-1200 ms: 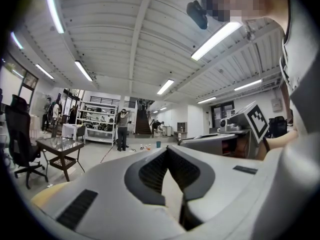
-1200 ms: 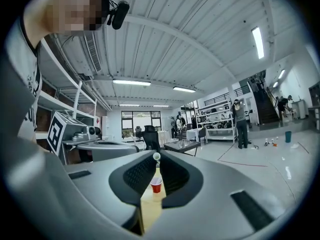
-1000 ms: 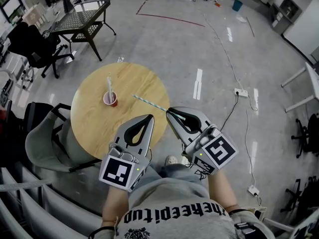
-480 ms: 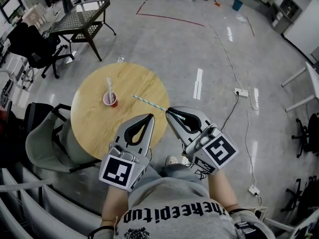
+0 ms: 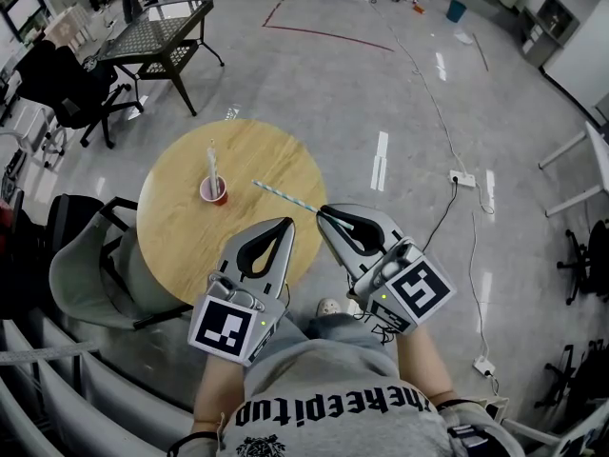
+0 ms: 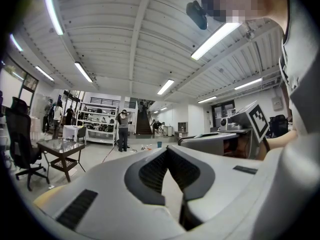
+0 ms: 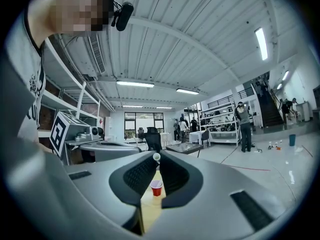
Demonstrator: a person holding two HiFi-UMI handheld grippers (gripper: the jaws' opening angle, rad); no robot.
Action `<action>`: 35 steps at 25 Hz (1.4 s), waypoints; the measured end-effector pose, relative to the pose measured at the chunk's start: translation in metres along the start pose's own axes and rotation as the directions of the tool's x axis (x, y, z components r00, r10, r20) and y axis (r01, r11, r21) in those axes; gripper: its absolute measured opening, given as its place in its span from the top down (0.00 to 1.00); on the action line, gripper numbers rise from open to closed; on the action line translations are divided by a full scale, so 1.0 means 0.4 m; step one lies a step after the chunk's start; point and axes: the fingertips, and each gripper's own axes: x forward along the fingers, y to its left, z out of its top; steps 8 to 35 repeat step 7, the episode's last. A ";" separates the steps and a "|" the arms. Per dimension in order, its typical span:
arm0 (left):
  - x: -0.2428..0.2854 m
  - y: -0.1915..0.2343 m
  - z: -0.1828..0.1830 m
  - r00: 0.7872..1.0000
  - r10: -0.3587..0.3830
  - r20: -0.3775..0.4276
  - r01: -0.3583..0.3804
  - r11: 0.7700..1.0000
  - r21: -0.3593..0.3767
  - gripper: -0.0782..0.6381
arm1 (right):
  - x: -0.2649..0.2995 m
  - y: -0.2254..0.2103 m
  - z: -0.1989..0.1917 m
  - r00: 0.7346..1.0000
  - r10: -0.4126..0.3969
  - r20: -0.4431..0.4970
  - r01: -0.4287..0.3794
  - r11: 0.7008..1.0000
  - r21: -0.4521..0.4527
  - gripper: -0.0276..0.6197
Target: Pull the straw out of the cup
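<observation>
Head view first: the round wooden table (image 5: 171, 246) had a little red cup (image 5: 213, 193) sitting left of its middle, with a white straw (image 5: 211, 163) standing up in it. The right gripper (image 5: 324, 214) was at the near right edge of the table, clamped on one end of a striped straw (image 5: 285, 196). That straw stuck out over the tabletop towards the cup, its far tip near the cup but clearly apart from it. I couldn't tell whether that tip touched the wood. The left gripper (image 5: 284, 227) hung beside the right one, over the near edge, with nothing to do.

Left gripper view: jaws pressed together at the tips and nothing between them, just the room beyond.

Right gripper view: jaws pinched down on the round end of the striped straw (image 7: 156, 157) right at the tips. The cup (image 7: 156, 187) showed through the gap lower down, well off on the table.

My read was that one straw was already out and in hand, so the pull itself looked done for that one. The white straw remained in the cup. The next move would probably be to lay the striped straw down on the table away from the cup. If the other one had to come out too, it would need a pinch high on the stem and a straight lift, so the light cup didn't tip.
</observation>
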 end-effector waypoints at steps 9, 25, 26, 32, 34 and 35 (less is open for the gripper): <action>0.001 0.015 0.015 0.999 0.010 0.047 -0.011 1.000 0.018 0.85 | 0.009 0.001 0.002 1.000 0.005 0.000 -0.005 1.000 0.000 0.90; 0.001 0.015 0.015 0.999 0.010 0.047 -0.011 1.000 0.018 0.85 | 0.009 0.001 0.002 1.000 0.005 0.000 -0.005 1.000 0.000 0.90; 0.001 0.015 0.015 0.999 0.010 0.047 -0.011 1.000 0.018 0.85 | 0.009 0.001 0.002 1.000 0.005 0.000 -0.005 1.000 0.000 0.90; 0.001 0.015 0.015 0.999 0.010 0.047 -0.011 1.000 0.018 0.85 | 0.009 0.001 0.002 1.000 0.005 0.000 -0.005 1.000 0.000 0.90; 0.001 0.015 0.015 0.999 0.010 0.047 -0.011 1.000 0.018 0.85 | 0.009 0.001 0.002 1.000 0.005 0.000 -0.005 1.000 0.000 0.90; 0.001 0.015 0.015 0.999 0.010 0.047 -0.011 1.000 0.018 0.85 | 0.009 0.001 0.002 1.000 0.005 0.000 -0.005 1.000 0.000 0.90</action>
